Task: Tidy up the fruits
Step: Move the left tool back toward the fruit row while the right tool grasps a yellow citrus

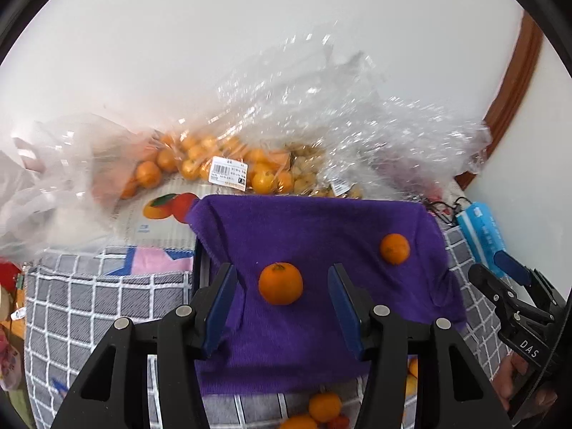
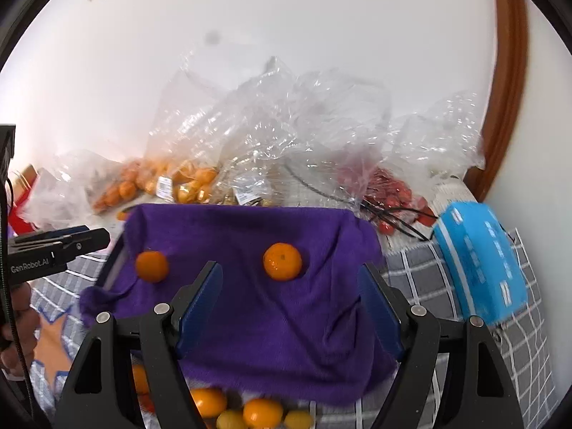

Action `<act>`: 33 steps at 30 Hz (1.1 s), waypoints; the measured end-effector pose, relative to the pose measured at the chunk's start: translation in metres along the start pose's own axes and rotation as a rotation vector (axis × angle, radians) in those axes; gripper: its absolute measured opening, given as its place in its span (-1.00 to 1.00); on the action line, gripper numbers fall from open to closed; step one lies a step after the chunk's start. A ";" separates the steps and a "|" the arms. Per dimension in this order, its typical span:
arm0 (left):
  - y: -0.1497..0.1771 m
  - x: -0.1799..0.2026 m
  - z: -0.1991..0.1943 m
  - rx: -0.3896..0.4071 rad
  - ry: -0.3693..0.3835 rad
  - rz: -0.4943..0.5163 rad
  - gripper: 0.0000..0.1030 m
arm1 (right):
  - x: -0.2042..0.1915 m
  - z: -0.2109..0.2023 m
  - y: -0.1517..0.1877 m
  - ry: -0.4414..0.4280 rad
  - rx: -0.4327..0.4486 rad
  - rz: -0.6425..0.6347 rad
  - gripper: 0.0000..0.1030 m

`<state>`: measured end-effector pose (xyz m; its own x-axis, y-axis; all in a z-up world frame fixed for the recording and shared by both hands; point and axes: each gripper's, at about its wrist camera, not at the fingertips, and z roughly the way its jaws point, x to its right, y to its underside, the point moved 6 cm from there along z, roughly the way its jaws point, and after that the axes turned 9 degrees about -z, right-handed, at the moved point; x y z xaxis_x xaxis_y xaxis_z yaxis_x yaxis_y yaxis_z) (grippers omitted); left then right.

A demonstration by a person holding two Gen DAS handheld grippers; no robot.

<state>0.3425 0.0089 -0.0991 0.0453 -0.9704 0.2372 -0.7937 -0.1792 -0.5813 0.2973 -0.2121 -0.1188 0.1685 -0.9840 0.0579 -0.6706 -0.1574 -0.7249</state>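
Note:
A purple cloth (image 1: 321, 321) (image 2: 250, 321) lies draped over a box-like base. Two oranges rest on it. In the left wrist view the nearer orange (image 1: 280, 283) shows between the fingers of my left gripper (image 1: 282, 275), which is open with gaps on both sides of the fruit. The same orange (image 2: 152, 266) sits at the cloth's left in the right wrist view. The second orange (image 1: 395, 248) (image 2: 282, 261) lies in line with my right gripper (image 2: 291, 268), whose jaws stand wide and touch nothing. Each gripper appears at the other view's edge: right gripper (image 1: 500, 271), left gripper (image 2: 89, 239).
Clear plastic bags of small oranges (image 1: 200, 164) (image 2: 186, 182) and red fruit (image 2: 389, 189) lie behind the cloth against a white wall. A blue packet (image 2: 482, 261) sits at the right on a grey checked blanket (image 1: 89, 304). Loose oranges (image 2: 262, 413) lie in front.

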 end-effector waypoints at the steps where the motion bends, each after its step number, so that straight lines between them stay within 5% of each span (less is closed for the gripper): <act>1: 0.004 0.000 -0.008 0.012 0.004 0.002 -0.01 | 0.001 -0.007 0.003 0.004 0.007 0.010 0.50; 15: 0.052 0.000 -0.080 0.139 -0.011 0.022 -0.01 | 0.020 -0.082 0.055 0.072 0.024 0.064 0.50; 26: 0.089 -0.015 -0.078 0.085 -0.057 -0.006 0.00 | 0.044 -0.090 0.105 0.102 -0.004 0.080 0.50; 33: 0.109 -0.033 -0.056 0.035 -0.076 -0.043 0.00 | 0.020 -0.053 0.129 0.024 -0.070 0.034 0.10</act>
<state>0.2208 0.0302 -0.1269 0.1259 -0.9709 0.2036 -0.7685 -0.2252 -0.5989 0.1760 -0.2568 -0.1745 0.1274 -0.9905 0.0511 -0.7246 -0.1282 -0.6772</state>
